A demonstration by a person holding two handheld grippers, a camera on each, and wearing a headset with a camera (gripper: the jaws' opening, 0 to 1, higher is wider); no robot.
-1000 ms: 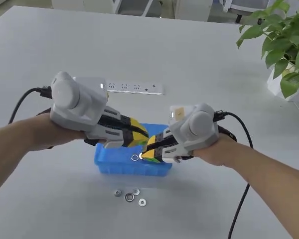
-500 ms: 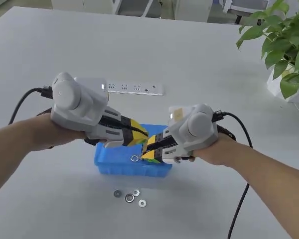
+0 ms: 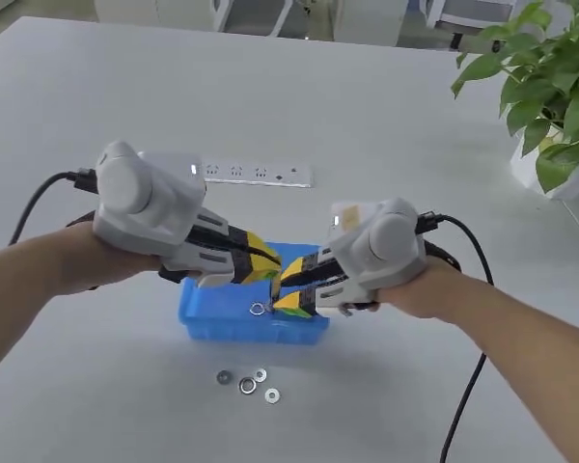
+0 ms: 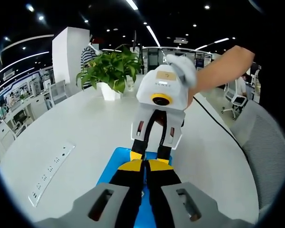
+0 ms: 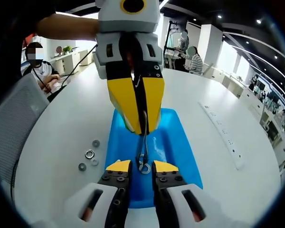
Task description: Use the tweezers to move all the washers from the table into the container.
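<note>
Hanging from the tip of the tweezers [image 5: 143,137], one washer [image 5: 144,167] sat just over the blue container [image 5: 175,147]. Left tongs [image 5: 142,124] were clamped on the tweezers. Right tongs [image 5: 142,166] stood slightly parted, one jaw either side of the washer, gripping nothing. Four loose washers [image 3: 248,384] lay on the counter [image 3: 367,125] near the container, and a power strip [image 3: 236,172] lay beyond it.

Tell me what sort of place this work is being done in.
Probably an open-plan office: a large white table with a power strip on it, a potted plant at its edge, and, in the left gripper view, rows of desks under strip ceiling lights.
</note>
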